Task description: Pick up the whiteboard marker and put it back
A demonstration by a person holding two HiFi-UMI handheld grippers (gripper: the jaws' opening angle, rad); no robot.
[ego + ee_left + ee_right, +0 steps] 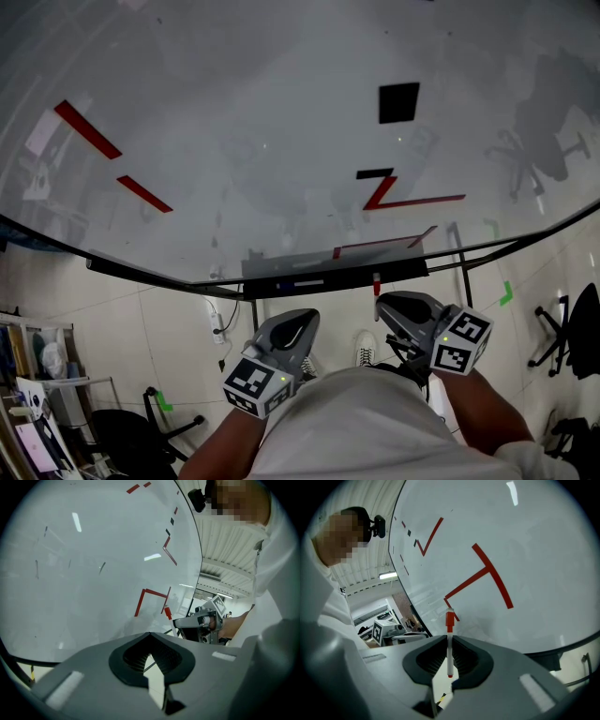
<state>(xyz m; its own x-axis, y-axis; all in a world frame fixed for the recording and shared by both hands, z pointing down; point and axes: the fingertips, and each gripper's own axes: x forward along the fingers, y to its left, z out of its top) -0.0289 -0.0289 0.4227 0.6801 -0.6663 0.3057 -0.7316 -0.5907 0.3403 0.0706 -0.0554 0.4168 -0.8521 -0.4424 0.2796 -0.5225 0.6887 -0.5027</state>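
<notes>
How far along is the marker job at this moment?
Pickup looks done: the right gripper is shut on the marker, red cap toward the whiteboard. The left gripper holds nothing. Remaining: putting it back, probably on the tray.

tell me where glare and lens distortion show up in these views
Head view: the wide lens bows the lower edge of the whiteboard, and faint chair reflections sit on its glossy face. Left gripper view: strong fisheye with black corners, ceiling-light streaks glaring on the board. Right gripper view: same dark corners, one light streak at top, the marker sharp.
</notes>
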